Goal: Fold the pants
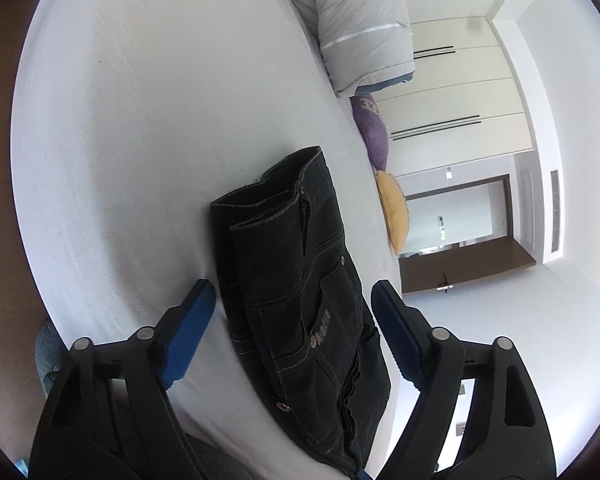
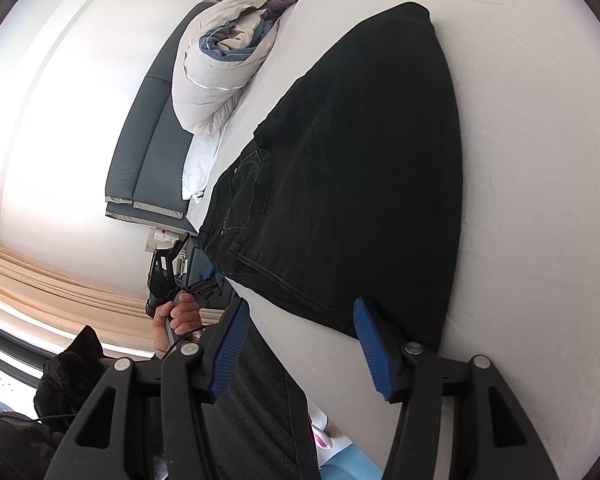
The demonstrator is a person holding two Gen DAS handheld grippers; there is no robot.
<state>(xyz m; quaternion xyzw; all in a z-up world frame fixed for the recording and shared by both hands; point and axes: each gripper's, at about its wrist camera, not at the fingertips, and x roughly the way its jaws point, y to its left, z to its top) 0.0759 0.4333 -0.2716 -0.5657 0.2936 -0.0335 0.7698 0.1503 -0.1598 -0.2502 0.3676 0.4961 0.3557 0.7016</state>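
Black jeans (image 1: 300,280) lie folded into a compact stack on the white bed sheet (image 1: 148,128), leg hems on top and a back pocket showing. My left gripper (image 1: 294,312) is open, its blue pads on either side of the stack's near end, nothing held. In the right wrist view the same black jeans (image 2: 360,168) spread across the sheet (image 2: 540,160). My right gripper (image 2: 300,344) is open at the jeans' near edge; one pad lies against the fabric, the other is off it. The left gripper, in the person's hand (image 2: 180,316), shows beyond the bed edge.
A rolled white duvet (image 1: 352,20) lies at the head of the bed, with a purple cushion (image 1: 374,132) and a yellow cushion (image 1: 394,212) beside it. A grey headboard (image 2: 148,140) stands against the wall. Wardrobe doors and a doorway lie beyond the bed.
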